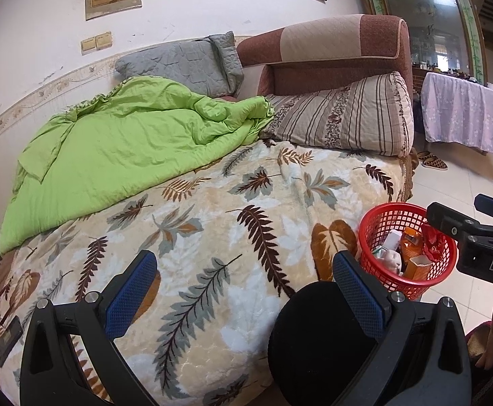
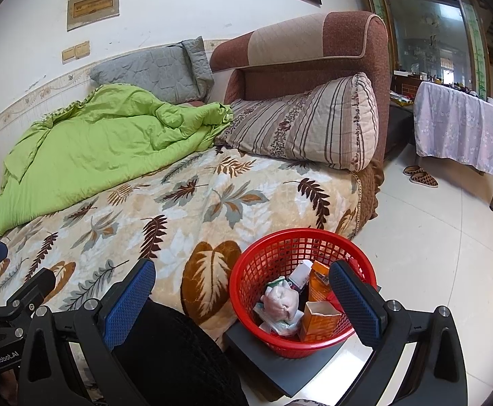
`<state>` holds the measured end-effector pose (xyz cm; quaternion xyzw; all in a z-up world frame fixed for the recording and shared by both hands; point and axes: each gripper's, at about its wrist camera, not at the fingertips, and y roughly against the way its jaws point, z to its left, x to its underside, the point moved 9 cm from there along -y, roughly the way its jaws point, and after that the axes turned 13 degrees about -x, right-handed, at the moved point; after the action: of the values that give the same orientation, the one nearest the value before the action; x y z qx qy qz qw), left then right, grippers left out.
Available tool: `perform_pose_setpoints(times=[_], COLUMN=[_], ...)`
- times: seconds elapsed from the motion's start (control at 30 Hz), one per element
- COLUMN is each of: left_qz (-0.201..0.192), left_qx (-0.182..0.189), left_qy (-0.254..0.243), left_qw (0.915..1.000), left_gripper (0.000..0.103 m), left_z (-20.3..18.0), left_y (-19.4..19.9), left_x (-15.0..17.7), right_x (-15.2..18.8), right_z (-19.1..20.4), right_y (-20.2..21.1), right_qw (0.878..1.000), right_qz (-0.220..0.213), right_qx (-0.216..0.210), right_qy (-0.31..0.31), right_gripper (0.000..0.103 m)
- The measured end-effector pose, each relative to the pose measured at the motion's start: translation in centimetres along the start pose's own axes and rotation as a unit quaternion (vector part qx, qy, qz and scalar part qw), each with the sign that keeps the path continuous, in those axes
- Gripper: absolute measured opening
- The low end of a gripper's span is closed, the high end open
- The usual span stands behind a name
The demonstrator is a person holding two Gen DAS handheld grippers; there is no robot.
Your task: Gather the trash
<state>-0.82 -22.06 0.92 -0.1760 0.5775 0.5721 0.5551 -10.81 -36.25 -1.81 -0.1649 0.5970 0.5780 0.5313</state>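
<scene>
The leaf-print bed (image 1: pixel 212 237) lay bare of litter; the red basket (image 2: pixel 253 270) sat nearer the right gripper (image 2: pixel 243 297), both jaws released.

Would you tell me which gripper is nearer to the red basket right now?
Right. The right gripper hangs open just above the red basket, one finger over its rim. The left gripper, also open, is over the leaf-patterned blanket, with the basket off to its right.

Bright daylight, sharp, fisheye-bent edges.
</scene>
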Motion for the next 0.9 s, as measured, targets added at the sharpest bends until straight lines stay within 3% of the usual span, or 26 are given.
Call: perform_pose_setpoints(times=[0.47, 0.63, 0.8, 0.9], left_qz=[0.006, 0.034, 0.075, 0.126], left_qx=[-0.002, -0.005, -0.073, -0.117], left_qy=[0.012, 0.051, 0.128, 0.199], left_qw=[0.9999, 0.9981, 0.9862, 0.9648], left_gripper=[0.103, 0.103, 0.103, 0.103], left_z=[0.8, 3.3, 11.2, 17.7], left_y=[-0.3, -2.1, -5.5, -8.4], left_x=[0.0, 0.7, 2.5, 5.3], right_x=[-0.4, -1.0, -3.4, -5.2], right_z=[0.9, 2.5, 6.1, 10.4], right_y=[0.0, -1.9, -5.5, -9.2], right_qw=[1.000, 0.998, 0.995, 0.991], right_qz=[0.005, 0.020, 0.032, 0.045], right_qx=[-0.005, -0.033, -0.066, -0.085], right_qy=[0.014, 0.041, 0.065, 0.095], right_gripper=[0.103, 0.103, 0.103, 0.103])
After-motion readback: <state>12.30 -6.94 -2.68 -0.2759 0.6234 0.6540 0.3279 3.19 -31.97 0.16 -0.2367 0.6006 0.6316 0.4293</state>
